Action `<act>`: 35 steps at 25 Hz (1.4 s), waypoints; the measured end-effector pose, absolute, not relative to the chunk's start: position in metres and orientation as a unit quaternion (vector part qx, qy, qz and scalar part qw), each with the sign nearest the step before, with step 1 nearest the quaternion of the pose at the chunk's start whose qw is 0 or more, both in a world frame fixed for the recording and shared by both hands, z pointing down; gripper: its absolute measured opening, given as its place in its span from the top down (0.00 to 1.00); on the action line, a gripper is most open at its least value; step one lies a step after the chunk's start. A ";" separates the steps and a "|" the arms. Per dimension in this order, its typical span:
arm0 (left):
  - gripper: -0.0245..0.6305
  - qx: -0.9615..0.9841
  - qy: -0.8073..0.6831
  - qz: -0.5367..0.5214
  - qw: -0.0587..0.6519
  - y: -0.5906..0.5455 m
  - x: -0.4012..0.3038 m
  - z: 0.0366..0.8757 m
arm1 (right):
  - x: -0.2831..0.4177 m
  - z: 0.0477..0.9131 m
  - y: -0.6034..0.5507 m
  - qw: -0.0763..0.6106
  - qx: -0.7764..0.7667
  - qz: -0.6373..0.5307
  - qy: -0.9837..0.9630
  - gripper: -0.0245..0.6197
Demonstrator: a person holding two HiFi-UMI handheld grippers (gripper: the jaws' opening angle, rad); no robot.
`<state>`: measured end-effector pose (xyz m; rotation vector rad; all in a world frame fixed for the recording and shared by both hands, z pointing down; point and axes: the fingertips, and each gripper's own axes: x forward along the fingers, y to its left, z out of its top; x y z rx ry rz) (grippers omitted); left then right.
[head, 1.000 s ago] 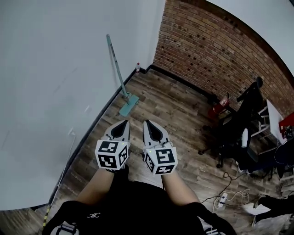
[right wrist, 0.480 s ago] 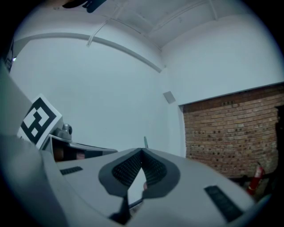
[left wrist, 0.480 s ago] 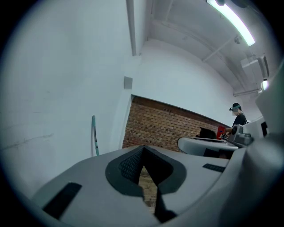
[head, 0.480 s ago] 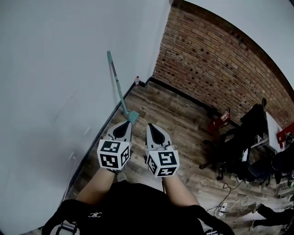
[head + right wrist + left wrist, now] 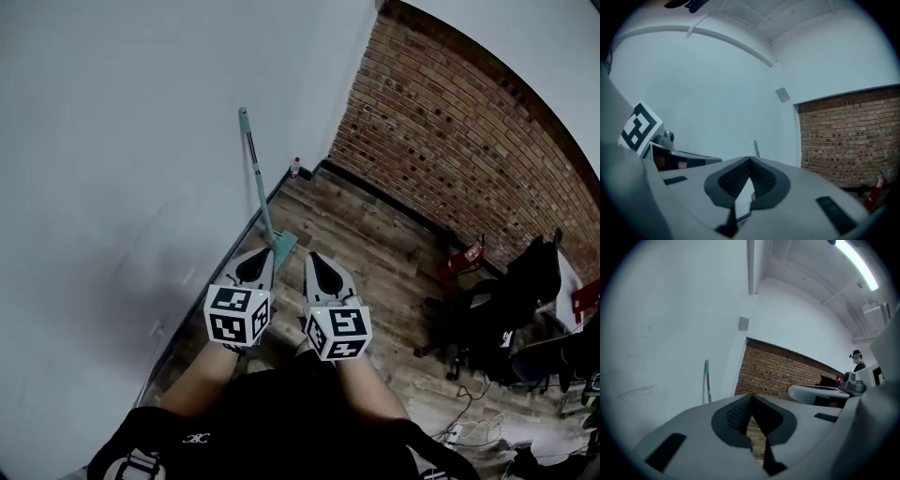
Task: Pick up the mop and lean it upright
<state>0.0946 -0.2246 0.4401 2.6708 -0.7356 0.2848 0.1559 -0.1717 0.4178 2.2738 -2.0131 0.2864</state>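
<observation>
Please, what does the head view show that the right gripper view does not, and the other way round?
Only the head view: the mop head on the wooden floor, a small bottle in the corner, dark office chairs. Only the right gripper view: the ceiling and the ridged pads of the right tongs, closed together. Both: the mop handle leaning on the white wall, and the brick wall.

mop nearer than before
</observation>
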 end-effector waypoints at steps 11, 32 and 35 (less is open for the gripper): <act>0.98 0.926 -0.319 0.117 0.168 -0.326 0.131 0.462 | 0.201 0.442 -0.287 0.028 0.701 0.100 -0.705 0.94; 0.98 0.835 -0.495 0.137 0.196 -0.485 0.198 0.479 | 0.298 0.477 -0.530 0.071 0.539 0.102 -0.833 0.94; 0.98 0.822 -0.511 0.146 0.202 -0.489 0.188 0.487 | 0.289 0.483 -0.557 0.082 0.520 0.090 -0.846 0.94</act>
